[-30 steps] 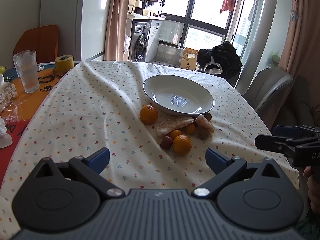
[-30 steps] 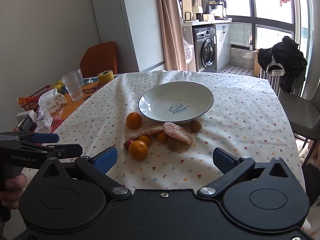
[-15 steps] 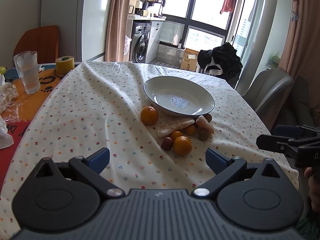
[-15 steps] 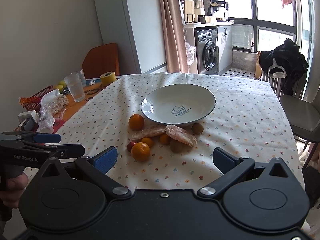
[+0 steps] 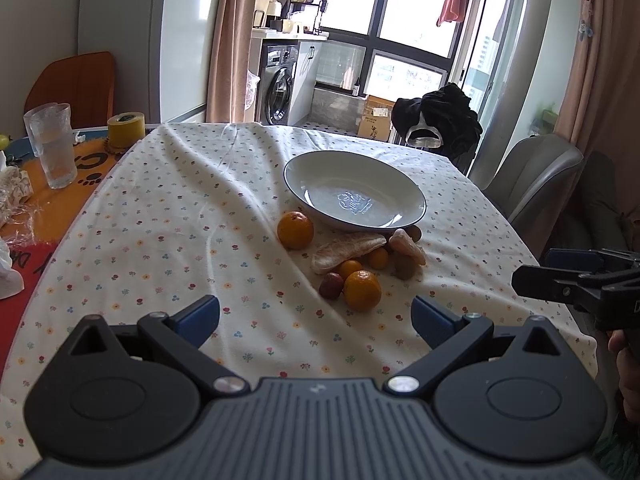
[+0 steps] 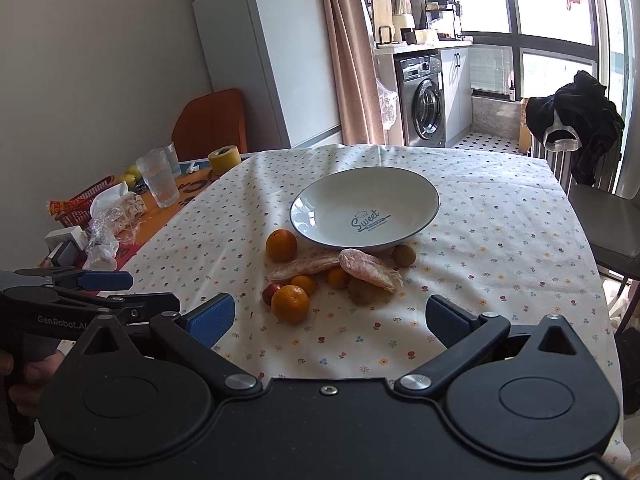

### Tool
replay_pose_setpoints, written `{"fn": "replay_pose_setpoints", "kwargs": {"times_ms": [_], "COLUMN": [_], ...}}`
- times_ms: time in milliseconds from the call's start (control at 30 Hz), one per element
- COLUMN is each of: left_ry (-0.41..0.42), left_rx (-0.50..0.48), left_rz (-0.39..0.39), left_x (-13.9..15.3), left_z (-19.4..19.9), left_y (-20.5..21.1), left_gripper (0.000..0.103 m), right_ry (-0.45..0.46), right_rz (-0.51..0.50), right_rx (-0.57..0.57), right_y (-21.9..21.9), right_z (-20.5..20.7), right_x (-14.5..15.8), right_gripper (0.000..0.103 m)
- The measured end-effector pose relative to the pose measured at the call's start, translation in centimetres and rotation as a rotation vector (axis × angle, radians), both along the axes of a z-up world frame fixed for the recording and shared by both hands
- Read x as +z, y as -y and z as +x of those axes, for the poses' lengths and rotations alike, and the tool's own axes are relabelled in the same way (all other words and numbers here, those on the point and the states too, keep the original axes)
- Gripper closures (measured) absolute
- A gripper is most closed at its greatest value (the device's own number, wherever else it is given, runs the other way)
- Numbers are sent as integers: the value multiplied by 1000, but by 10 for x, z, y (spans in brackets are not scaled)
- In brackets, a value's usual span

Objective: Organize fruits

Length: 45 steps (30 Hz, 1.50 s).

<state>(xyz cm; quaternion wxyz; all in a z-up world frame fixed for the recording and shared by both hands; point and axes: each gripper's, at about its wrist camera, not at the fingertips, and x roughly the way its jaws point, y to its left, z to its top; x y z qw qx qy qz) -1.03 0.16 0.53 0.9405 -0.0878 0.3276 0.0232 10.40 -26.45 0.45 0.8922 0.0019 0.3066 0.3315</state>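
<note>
I've got both grippers, left gripper (image 5: 316, 314) and right gripper (image 6: 328, 318), spread wide, empty; fruit pile (image 6: 332, 276) mid-frame, touching the empty plate (image 6: 320, 204) above it.

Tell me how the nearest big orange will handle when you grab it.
The nearest orange looks round and firm, so a nudge may roll it on the tablecloth. It touches a small red fruit, which may shift too. Both grippers are open and clear of it.
</note>
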Motion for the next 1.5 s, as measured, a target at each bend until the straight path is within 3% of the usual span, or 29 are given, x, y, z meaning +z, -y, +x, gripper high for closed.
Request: {"fn": "replay_pose_setpoints", "kwargs": {"times_ms": [433,500,567,733,800,900,1033,1333,1500], "left_ry": [-16,7,9,-17,-27,-36,-54,-90,-101], "left_rx": [-7,-21,-29,-42,-48,-62,-76,-97,-98], "left_rz": [-25,-23,-7,-22,-25,-29,-41,-64,-86], "left_x": [-17,-19,-21,-31,-35,-39,-46,-60,-63], "left_z": [16,18,23,38,43,50,61,77,84], "left_y": [-12,-11,-8,-10,-10,-11,-13,-23,-30], "left_gripper": [5,7,14,37,41,50,61,74,74], "right_ry": [-43,-74,-110,-144,-155,-187,-222,-274,-279], "right_rz": [38,35,46,56,57,59,58,36,34], "right_rx": [1,0,6,29,42,76,104,161,204], "right_y": [-1,-3,-5,-10,-13,-20,-31,-58,-72], "right_z": [21,29,36,47,50,57,64,79,83], "right_x": [-20,-28,-35,-47,-50,-55,-62,-78,-80], "right_gripper": [1,11,22,23,26,37,41,41,41]}}
